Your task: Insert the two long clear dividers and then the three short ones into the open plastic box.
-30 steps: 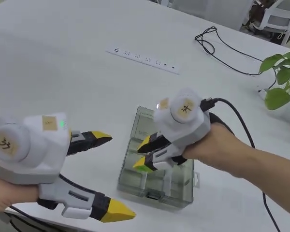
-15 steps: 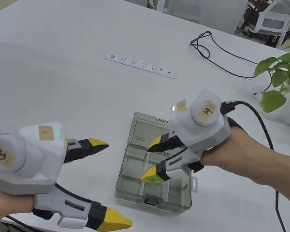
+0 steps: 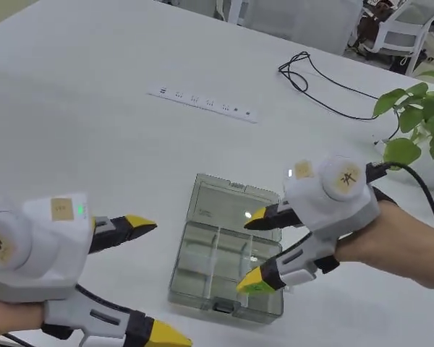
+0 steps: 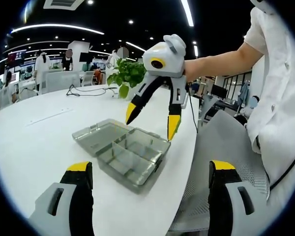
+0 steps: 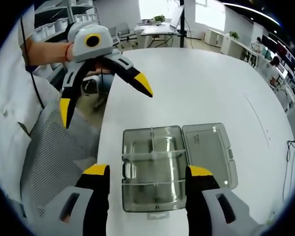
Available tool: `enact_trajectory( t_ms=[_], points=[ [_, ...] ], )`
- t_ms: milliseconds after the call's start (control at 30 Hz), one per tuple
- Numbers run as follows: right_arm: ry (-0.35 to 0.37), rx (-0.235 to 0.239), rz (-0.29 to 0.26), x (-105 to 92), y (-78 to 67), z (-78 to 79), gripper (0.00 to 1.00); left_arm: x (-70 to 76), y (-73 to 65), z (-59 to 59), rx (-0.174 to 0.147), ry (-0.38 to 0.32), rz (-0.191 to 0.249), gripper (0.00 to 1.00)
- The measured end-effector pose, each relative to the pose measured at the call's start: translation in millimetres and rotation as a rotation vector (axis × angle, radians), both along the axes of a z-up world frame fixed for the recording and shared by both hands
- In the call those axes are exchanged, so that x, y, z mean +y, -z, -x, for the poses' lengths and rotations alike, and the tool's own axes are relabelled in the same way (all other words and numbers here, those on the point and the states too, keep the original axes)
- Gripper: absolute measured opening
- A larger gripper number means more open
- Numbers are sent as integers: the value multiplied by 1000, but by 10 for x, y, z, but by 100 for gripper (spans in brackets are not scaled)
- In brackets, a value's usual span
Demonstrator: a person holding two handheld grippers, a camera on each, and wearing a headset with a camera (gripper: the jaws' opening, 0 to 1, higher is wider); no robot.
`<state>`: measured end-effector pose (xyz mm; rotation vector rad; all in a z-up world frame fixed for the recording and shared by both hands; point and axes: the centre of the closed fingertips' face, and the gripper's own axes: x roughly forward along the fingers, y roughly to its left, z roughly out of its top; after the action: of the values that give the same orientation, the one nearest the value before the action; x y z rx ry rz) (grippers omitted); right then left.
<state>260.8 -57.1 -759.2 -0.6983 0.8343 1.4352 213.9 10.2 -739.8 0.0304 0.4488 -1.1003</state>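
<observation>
**A:** Where is the plastic box (image 3: 202,253)?

**B:** Flat on the white tabletop (image 3: 79,130), near its front edge; its lid (image 3: 228,201) is swung back and lies flat behind the tray. The right hand-held gripper (image 3: 247,252) hovers just above it, jaws spread, nothing between them; the left hand-held gripper (image 3: 168,282) hangs off to one side, apart from the box, likewise spread and empty.

**A:** And the clear dividers (image 5: 152,155)?

**B:** Thin see-through walls stand inside the tray and cross it into compartments; it's clear on clear, so I can't count them, though the set may well be seated.

**A:** How would one handle?

**B:** Light, thin, stiff and slick, I'd judge; likely to skid or crack under a hard squeeze. Pinch a strip gently by its top edge near the middle; keep it upright; press it evenly into its slots. The box looks light too and may slide, so the other jaws could steady a wall.
</observation>
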Motion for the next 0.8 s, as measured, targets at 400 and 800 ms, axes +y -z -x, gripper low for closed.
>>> enact_trajectory(
  t_ms=[400,800],
  points=[
    [22,3,27,-357,29,26,73,4,-3,8,-1,-3,-4,100],
    [42,11,98,-878,155,41,82,-2,-2,14,0,-3,-2,100]
  ],
)
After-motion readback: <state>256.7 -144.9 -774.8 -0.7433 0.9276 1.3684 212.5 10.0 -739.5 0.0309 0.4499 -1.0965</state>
